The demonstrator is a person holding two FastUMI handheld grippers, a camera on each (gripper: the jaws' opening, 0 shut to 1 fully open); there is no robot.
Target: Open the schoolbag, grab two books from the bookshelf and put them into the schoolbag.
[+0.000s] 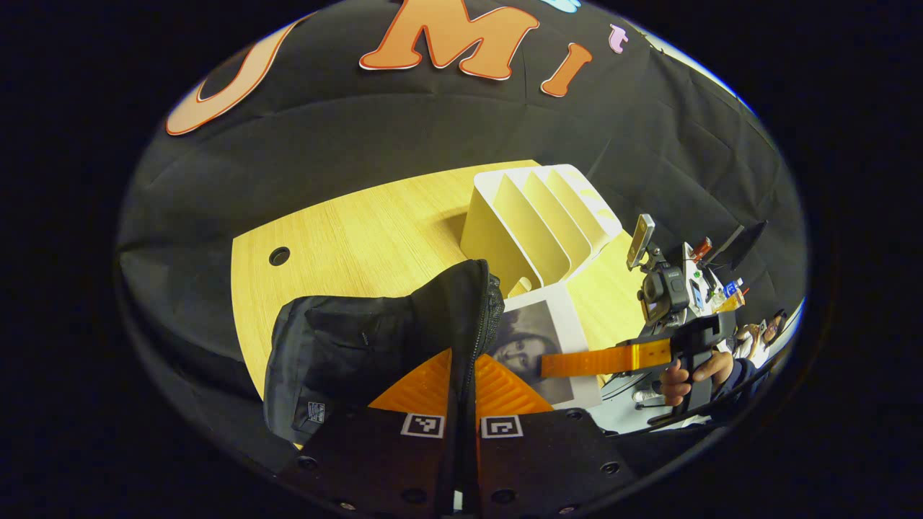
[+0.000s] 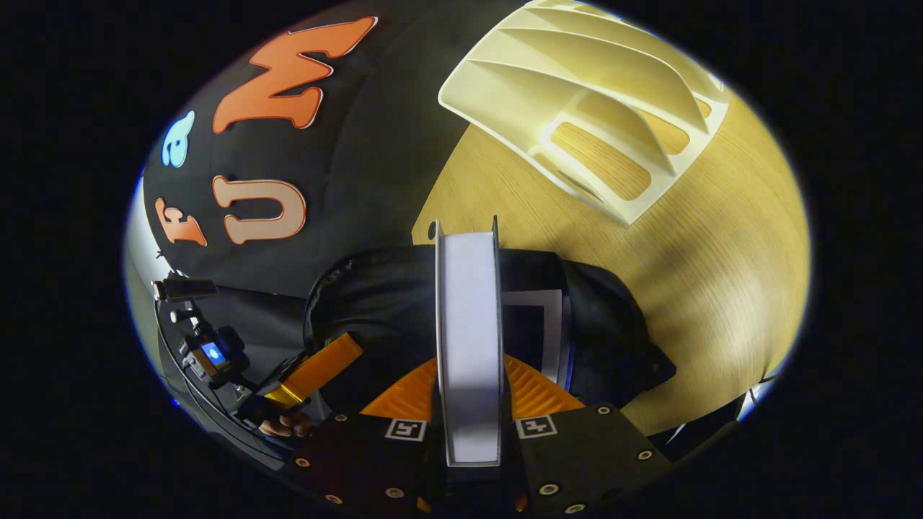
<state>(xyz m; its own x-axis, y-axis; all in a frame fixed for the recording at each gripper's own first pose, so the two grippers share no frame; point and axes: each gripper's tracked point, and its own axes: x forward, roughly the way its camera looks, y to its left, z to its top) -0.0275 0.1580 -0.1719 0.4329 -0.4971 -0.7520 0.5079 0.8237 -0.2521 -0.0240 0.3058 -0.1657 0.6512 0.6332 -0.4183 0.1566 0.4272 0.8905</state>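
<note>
My left gripper (image 1: 461, 364) is shut on the zipper edge of the black schoolbag (image 1: 346, 353) and holds that flap upright. Just right of the flap stands a book (image 1: 537, 339) with a grey portrait cover, pinched by my right gripper (image 1: 551, 364). In the right gripper view the book (image 2: 469, 324) shows page-edge on between the shut fingers of the right gripper (image 2: 469, 367), above the open schoolbag (image 2: 606, 331). A second white-bordered book (image 2: 542, 321) seems to sit inside the opening. The left gripper (image 2: 317, 371) is at the bag's left edge.
The white slotted bookshelf (image 1: 541, 216) stands on the wooden table (image 1: 360, 231) behind the bag, and its slots (image 2: 598, 108) hold no books. A round cable hole (image 1: 279, 255) lies at the table's far left. A hand (image 1: 692, 375) holds the right gripper.
</note>
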